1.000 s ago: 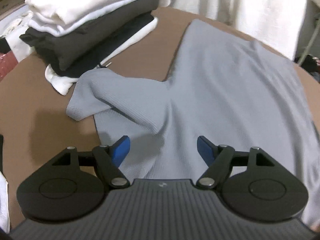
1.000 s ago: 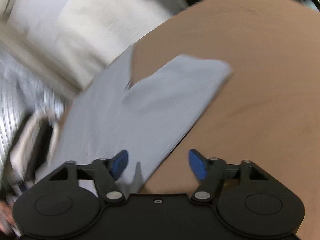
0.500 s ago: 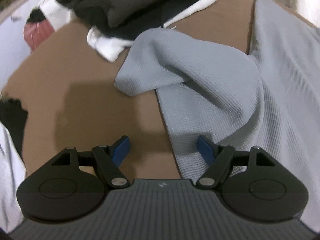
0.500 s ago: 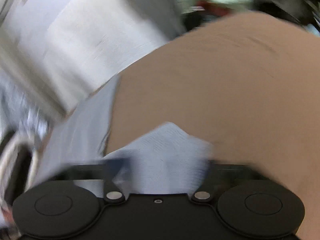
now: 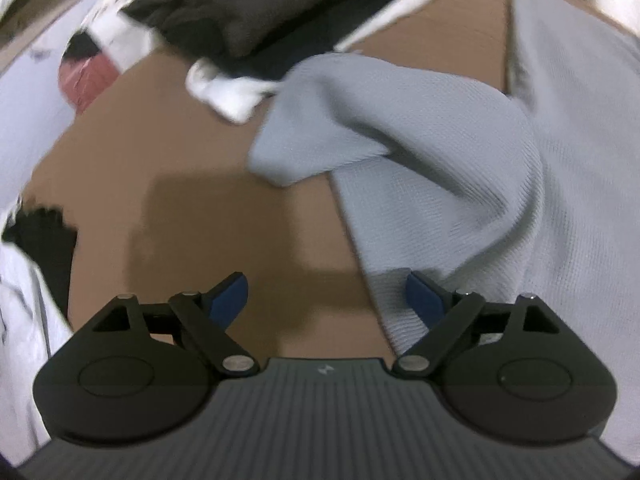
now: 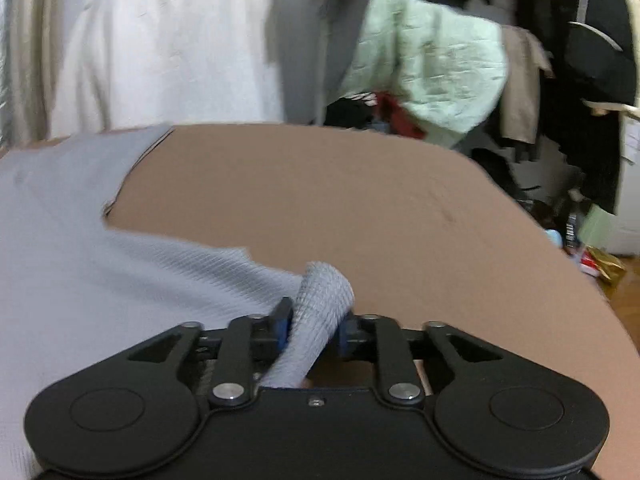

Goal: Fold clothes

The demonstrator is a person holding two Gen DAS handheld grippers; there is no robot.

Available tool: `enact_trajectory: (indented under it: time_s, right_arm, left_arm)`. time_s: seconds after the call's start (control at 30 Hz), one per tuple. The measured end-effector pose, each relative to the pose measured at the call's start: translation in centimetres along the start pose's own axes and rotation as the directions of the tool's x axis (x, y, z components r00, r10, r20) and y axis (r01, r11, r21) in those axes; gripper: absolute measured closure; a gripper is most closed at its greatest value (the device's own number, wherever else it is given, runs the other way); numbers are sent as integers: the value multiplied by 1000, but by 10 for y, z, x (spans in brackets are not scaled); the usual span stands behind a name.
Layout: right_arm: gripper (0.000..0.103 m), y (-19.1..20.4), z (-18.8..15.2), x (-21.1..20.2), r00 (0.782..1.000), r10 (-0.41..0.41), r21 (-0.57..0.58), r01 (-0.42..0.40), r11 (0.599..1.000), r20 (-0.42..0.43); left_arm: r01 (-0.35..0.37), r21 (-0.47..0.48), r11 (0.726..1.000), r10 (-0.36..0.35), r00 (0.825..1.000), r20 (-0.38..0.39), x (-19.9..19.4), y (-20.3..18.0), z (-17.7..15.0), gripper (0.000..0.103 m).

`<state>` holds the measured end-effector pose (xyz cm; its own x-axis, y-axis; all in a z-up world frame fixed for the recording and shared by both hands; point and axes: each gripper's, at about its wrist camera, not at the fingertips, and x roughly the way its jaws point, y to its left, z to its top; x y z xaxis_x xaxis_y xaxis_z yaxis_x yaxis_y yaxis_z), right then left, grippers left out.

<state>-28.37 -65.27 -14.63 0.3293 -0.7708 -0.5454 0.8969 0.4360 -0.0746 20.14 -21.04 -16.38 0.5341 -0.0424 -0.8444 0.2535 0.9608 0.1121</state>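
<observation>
A grey ribbed shirt [image 5: 540, 184] lies spread on the brown table [image 5: 192, 208]. Its left sleeve [image 5: 360, 120] is crumpled, lying outward toward a clothes stack. My left gripper [image 5: 326, 296] is open and empty, low over the shirt's left edge, its right fingertip above the fabric. In the right wrist view the shirt [image 6: 80, 264] lies at left. My right gripper [image 6: 312, 326] is shut on a bunched fold of the shirt's right sleeve [image 6: 324, 292], close to the table [image 6: 360, 200].
A stack of folded black, dark grey and white clothes [image 5: 256, 20] sits at the table's far left, touching the sleeve. White fabric [image 5: 20, 300] hangs at the left edge. Beyond the table hang a white cloth [image 6: 160, 40], a pale green quilted garment [image 6: 432, 68] and dark clothes [image 6: 592, 60].
My right gripper dropped onto the right sleeve and closed on it. My left gripper shifted left, from over the shirt body to its left edge, and stayed open.
</observation>
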Motion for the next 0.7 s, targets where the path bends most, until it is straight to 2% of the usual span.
enact_trajectory:
  time_s: [0.07,0.13,0.23,0.27,0.33,0.37,0.4,0.43,0.47,0.53,0.57,0.63,0.7]
  right_arm:
    - [54,-6,4,-6,997,-72,22,72,997,-2]
    - [53,-12,13,-16,997,-78,65,79,995,-24]
    - [51,-17,22,-38,998,63,148,-58,987,-29]
    - [46,-17,25,-45,993,118,172,-111,979,-30]
    - [42,-9,30,-57,971,235,200,-222,954,-44]
    - [42,-1,30,-61,952,298,199,-281,939,-63]
    - [42,10,31,-63,927,365,191,-344,919,-88]
    - [42,24,31,-66,893,435,173,-413,894,-117]
    - [42,41,29,-69,854,500,151,-480,864,-146]
    - [42,76,26,-76,762,615,112,-606,788,-205]
    - [41,94,23,-82,715,659,97,-657,748,-233]
    - [42,135,20,-90,618,729,66,-748,661,-296]
    - [42,174,16,-95,538,769,40,-810,585,-345]
  left_arm:
    - [4,-29,1000,-4,1000,0,-3,9,4,16]
    - [11,-54,998,-10,1000,17,0,22,15,16]
    - [7,-43,999,-4,998,59,9,38,28,16]
    - [5,-40,999,-2,997,73,12,43,32,16]
    - [2,-32,999,2,995,101,18,53,40,15]
    - [30,-20,999,-28,995,91,23,55,42,12]
    - [79,-29,996,-77,995,58,30,56,42,12]
    - [131,-48,990,-131,991,21,38,59,43,12]
    - [149,-61,987,-148,989,15,42,57,44,12]
    - [160,-84,984,-158,987,24,51,50,46,7]
    - [165,-95,982,-163,986,29,55,47,47,1]
    - [176,-117,977,-173,984,38,63,40,49,0]
    - [152,-48,987,-149,987,65,70,27,52,1]
